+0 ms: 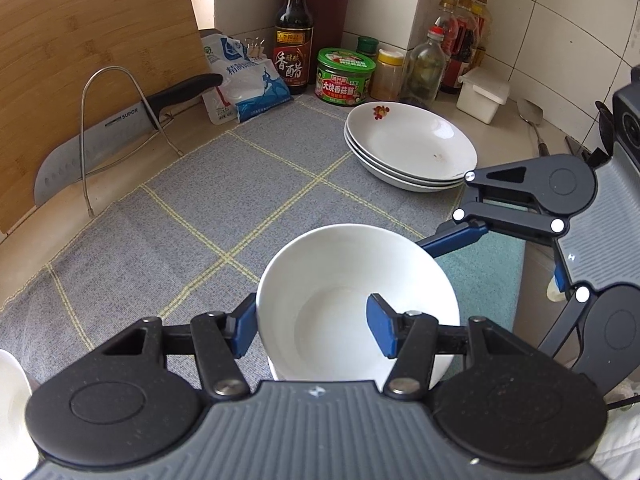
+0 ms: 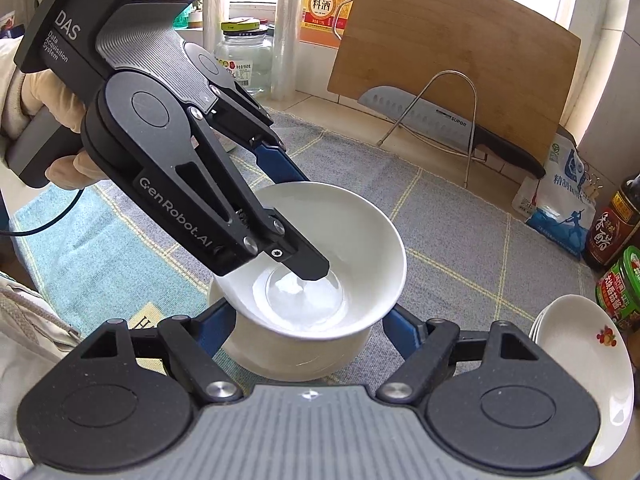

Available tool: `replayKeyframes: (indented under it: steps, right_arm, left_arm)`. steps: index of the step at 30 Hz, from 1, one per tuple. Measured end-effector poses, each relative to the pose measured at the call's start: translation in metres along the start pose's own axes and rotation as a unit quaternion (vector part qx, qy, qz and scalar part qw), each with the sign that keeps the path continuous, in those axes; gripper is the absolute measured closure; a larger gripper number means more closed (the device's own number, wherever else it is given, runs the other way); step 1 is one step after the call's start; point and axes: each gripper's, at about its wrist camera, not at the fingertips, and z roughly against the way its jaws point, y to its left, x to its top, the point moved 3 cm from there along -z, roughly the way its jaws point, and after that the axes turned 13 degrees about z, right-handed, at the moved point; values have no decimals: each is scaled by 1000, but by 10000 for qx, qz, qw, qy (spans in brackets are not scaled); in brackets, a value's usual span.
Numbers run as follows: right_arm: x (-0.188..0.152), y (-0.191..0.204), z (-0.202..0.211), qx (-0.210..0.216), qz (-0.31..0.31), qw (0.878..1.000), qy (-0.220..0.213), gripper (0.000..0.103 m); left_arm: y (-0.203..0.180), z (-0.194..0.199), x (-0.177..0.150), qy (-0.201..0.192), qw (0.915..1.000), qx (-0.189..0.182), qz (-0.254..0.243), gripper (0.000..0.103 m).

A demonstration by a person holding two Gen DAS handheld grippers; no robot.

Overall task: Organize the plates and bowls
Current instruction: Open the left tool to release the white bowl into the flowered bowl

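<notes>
A white bowl point(image 1: 340, 276) point(image 2: 360, 248) sits tilted inside a second white bowl point(image 2: 288, 352) point(image 1: 275, 368) on the grey checked cloth point(image 1: 200, 220). My left gripper point(image 1: 312, 328) point(image 2: 305, 224) is shut on the top bowl's wall, one finger inside and one outside. My right gripper point(image 2: 310, 320) straddles the lower bowl, with a blue finger close against each side. I cannot make out whether its pads press. In the left wrist view its far finger point(image 1: 452, 238) reaches the top bowl's rim. A stack of white plates point(image 1: 412, 144) point(image 2: 592, 372) lies beyond.
A knife point(image 1: 100, 136) rests in a wire rack against a bamboo board point(image 1: 100, 32). Bottles, jars and a salt bag point(image 1: 248, 76) line the tiled wall. A teal towel point(image 2: 100, 260) lies beside the cloth. A white dish edge point(image 1: 12, 392) shows at the lower left.
</notes>
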Motion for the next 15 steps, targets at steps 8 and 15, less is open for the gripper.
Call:
replayKeyframes:
  steps: [8, 15]
  right_arm:
    - [-5, 3, -1, 76, -7, 9999, 80, 19]
    - [-7, 3, -5, 127, -35, 9999, 98, 19]
  left_arm:
    - [-3, -4, -8, 46, 10000, -27, 6, 47]
    - [-2, -6, -8, 70, 10000, -38, 13, 47]
